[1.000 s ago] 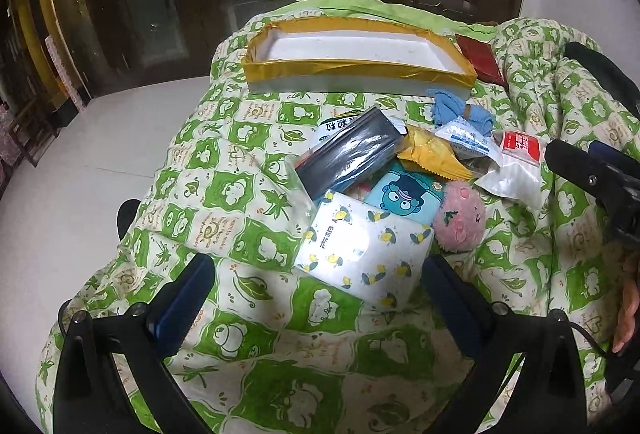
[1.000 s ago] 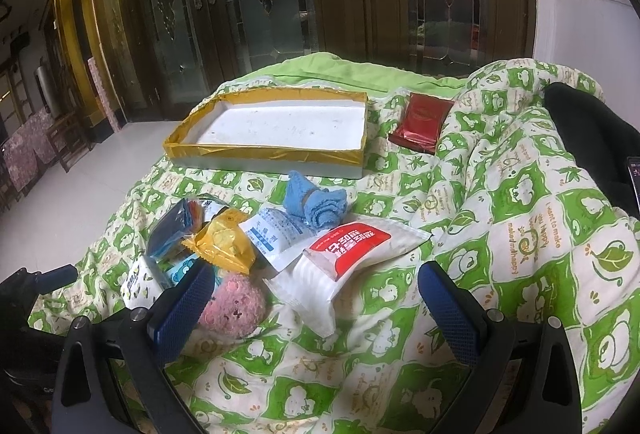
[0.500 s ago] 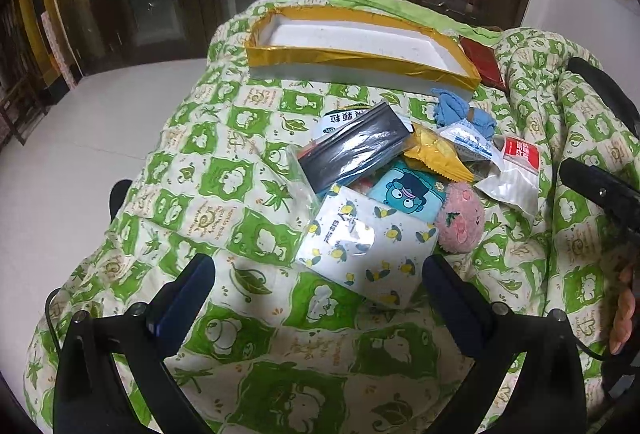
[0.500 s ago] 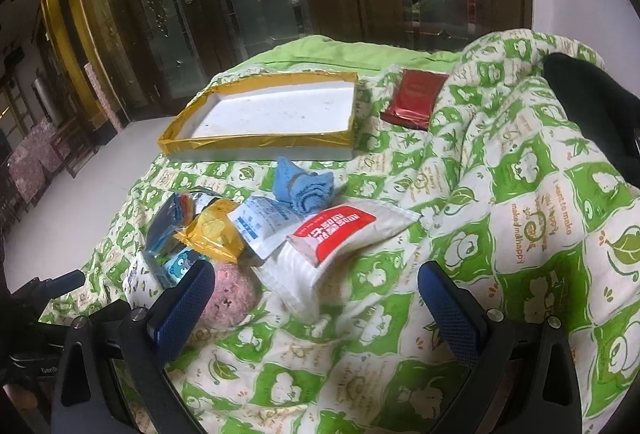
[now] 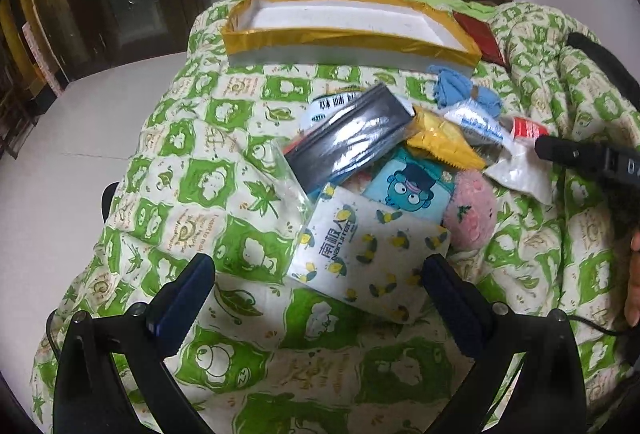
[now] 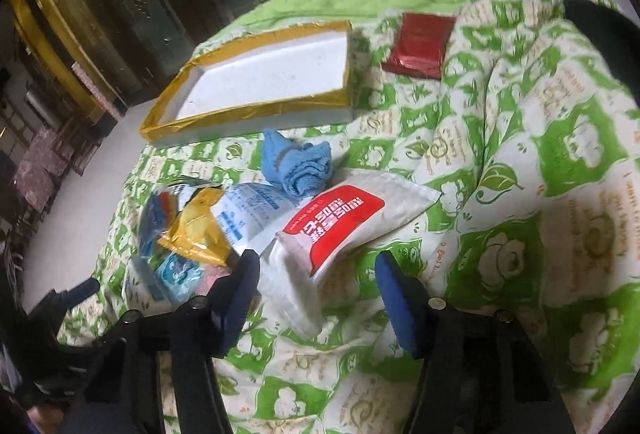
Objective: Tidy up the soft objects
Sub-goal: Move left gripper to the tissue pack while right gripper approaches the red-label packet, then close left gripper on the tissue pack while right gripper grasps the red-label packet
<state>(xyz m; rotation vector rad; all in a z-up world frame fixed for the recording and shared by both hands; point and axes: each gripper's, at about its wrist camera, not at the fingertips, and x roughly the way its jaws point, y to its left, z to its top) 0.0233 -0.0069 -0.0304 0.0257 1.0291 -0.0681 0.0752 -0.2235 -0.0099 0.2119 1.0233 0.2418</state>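
A heap of soft packs lies on the green-and-white quilt. In the left wrist view my left gripper is open, its fingers either side of the near end of a duck-print tissue pack. Behind that pack are a blue cartoon pack, a pink plush, a black packet and a yellow packet. My right gripper is closing. The near end of a white pouch with a red label lies between its fingers, and the pads do not press on it. A rolled blue cloth lies beyond.
A shallow white tray with a gold rim sits at the far side of the quilt, with a dark red packet to its right. The floor drops off left of the bed. A person's hand shows at the right edge.
The right gripper's jaws have narrowed, and it has rolled and come down closer over the white pouch. The left gripper has edged nearer to the tissue pack and stays open.
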